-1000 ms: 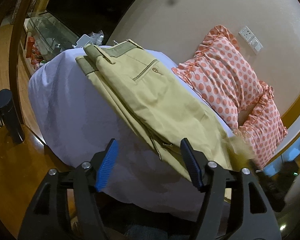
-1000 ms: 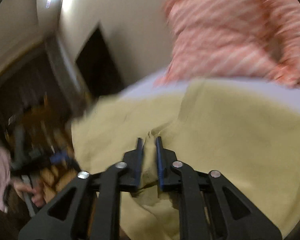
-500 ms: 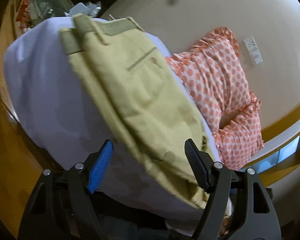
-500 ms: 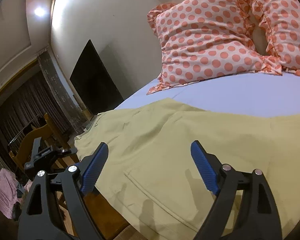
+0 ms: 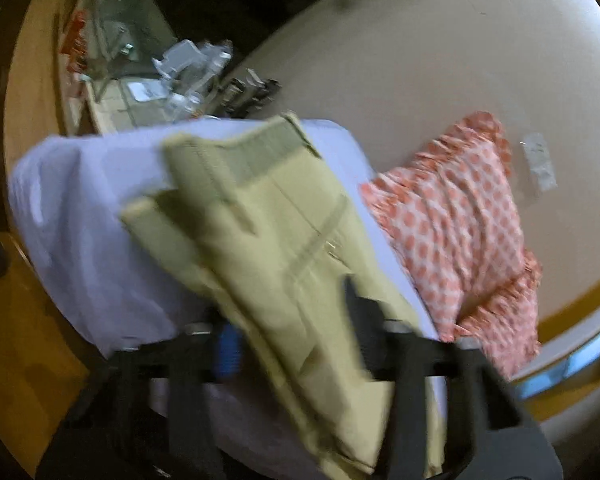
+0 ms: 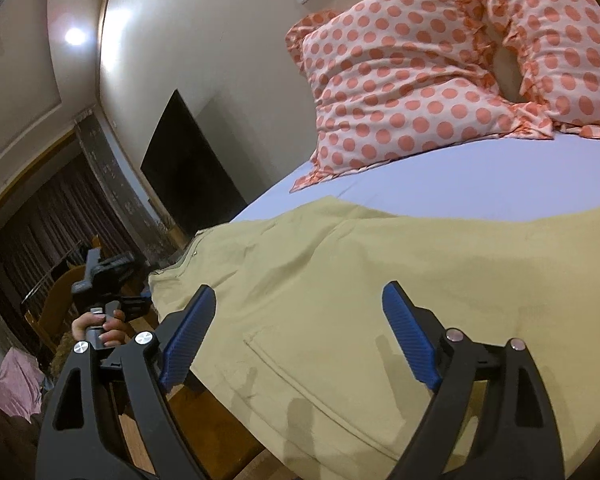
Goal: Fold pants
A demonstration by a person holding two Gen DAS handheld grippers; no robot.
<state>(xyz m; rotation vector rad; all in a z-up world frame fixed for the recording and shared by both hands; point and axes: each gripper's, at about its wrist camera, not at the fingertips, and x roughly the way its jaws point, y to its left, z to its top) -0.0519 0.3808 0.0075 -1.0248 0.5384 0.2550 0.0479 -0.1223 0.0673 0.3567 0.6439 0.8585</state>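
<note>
Pants: khaki pants (image 5: 284, 264) lie folded lengthwise on the bed (image 5: 76, 208), waistband at the far end, one edge hanging over the bed's side.
Left claw: the left claw (image 5: 292, 336) is blurred; its fingers stand apart with the pants fabric between them; grip cannot be told.
Right claw: the right claw (image 6: 296, 336) is spread wide just above the pants (image 6: 380, 280), gripping nothing.
Pillows: two polka-dot pillows (image 6: 420, 80) lean against the wall beyond the pants.

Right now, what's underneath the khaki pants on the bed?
The pants lie on a pale lavender bedsheet, which shows around them. Anything else under the fabric is covered. The dotted pillows sit apart, behind them.
</note>
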